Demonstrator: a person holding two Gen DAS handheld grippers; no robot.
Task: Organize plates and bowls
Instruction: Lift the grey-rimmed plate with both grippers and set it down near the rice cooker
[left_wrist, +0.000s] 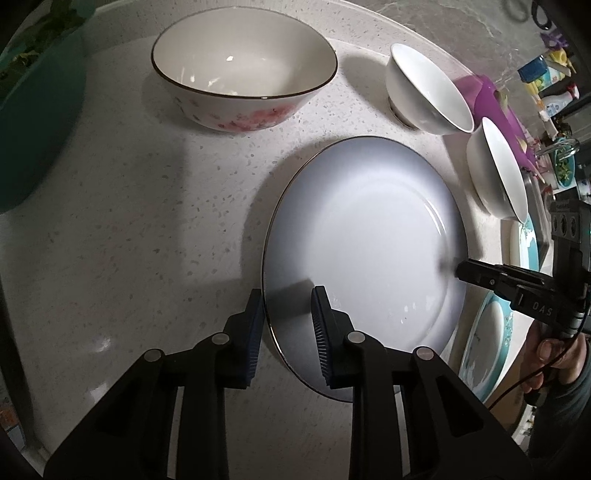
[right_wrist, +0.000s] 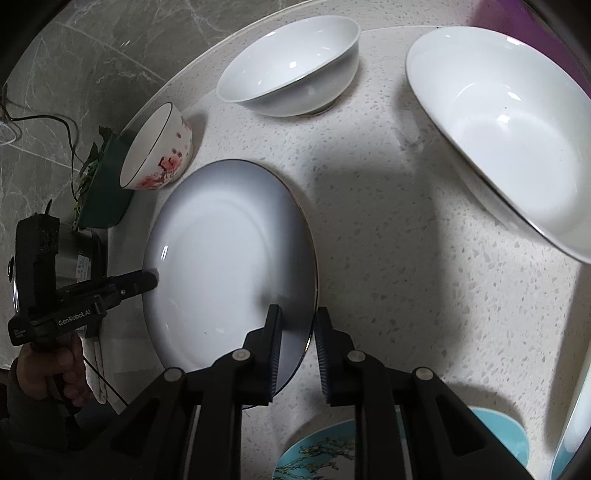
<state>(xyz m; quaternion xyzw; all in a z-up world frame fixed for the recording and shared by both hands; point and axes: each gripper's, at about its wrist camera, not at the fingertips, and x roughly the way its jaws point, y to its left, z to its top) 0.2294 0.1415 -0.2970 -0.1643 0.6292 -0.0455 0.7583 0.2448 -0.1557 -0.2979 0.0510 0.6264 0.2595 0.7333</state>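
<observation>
Meanwhile, on a speckled white bench (left_wrist: 129, 229), a pale grey-blue plate (left_wrist: 365, 251) with a thin dark rim sits between two hand-held grippers that meet it from opposite edges. Seen from the left wrist, the left gripper (left_wrist: 289, 325) straddles the plate's near-left rim, one blue-padded finger outside the edge and the other over the plate's face, the fingers set a little apart with the rim in the gap; whether they actually pinch it cannot be told. Across the plate, the right gripper (left_wrist: 460, 271) reaches in from the right, its dark tip lying at the far rim. The right wrist view shows that same gripper's own fingers either side of the plate's edge (right_wrist: 295, 347), likewise slightly apart around the rim, with contact unclear. Behind the plate stands a large bowl with pink flowers (left_wrist: 243, 70), upright and well apart from it. To the right, two small white bowls (left_wrist: 428, 88) (left_wrist: 498, 170) sit near each other beside the plate, close to the bench's curved edge. Two turquoise patterned plates (left_wrist: 484, 350) lie at the right edge of the bench, just beside the grey-blue plate. A green planter (left_wrist: 33, 122) occupies the left, and a purple board (left_wrist: 491, 99) lies beyond the small bowls.
</observation>
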